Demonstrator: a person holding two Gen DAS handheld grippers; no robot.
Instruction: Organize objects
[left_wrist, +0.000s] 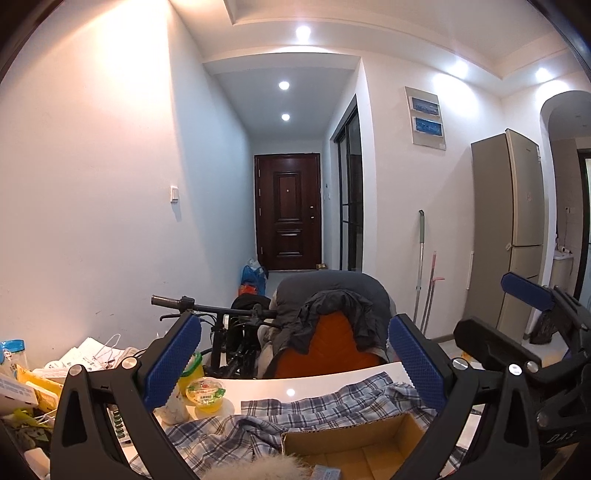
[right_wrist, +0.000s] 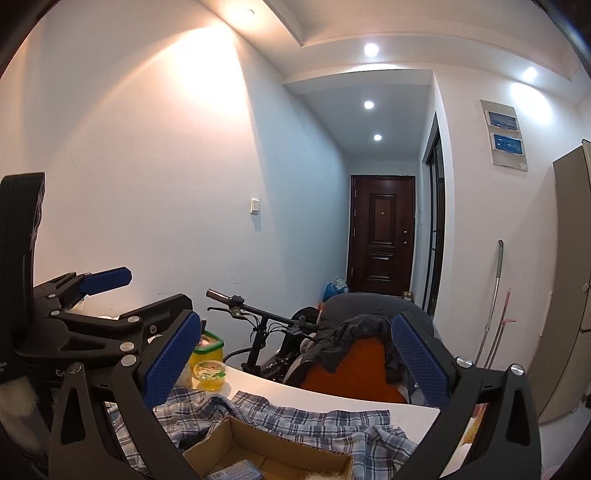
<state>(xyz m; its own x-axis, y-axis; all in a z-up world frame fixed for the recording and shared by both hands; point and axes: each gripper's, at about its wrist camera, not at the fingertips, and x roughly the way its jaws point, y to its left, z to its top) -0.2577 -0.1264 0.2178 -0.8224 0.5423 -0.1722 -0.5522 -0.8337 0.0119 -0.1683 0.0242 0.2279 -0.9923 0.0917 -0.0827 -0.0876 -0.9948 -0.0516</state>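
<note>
Cardboard first, since that's the obvious target: an open cardboard box (right_wrist: 269, 452) sits on the plaid cloth, right under both grippers, mostly empty from what I can see.

Far left clutter: paper packets (left_wrist: 33, 384), a wire hanger (left_wrist: 107, 347) and a blue-lidded jar (left_wrist: 13, 349) are piled at the table's left end, not sorted at all.

Left gripper: left gripper (left_wrist: 295, 363) is held up over the table with its blue pads spread wide, nothing between them. It's up in the air, pointing down the hallway.

Snack stuff: a yellow jelly cup (left_wrist: 205, 395) stands upright just beside a green-lidded tub (left_wrist: 192, 367), both on bare white table (left_wrist: 280, 387) near the left pad.

Middle: plaid cloth (right_wrist: 317, 424) is rumpled across the table, with the box on top of it. Something small and boxy, blue-grey, lies inside the box at the bottom edge of the right wrist view; can't read what it is. A bit of pale fur pokes in at the bottom too, no clue what that belongs to.

Right gripper: right gripper (right_wrist: 295, 363) is also wide open and holding nothing, hovering just beside the left one.

Behind the table: an orange chair (right_wrist: 354, 373) draped with a dark jacket (right_wrist: 354, 328), plus a bike (left_wrist: 225, 325).

Progress guess: looks early. Maybe one item is in the box; the jelly cup, tub and the whole left pile are loose, so most of the tidying is left.
</note>
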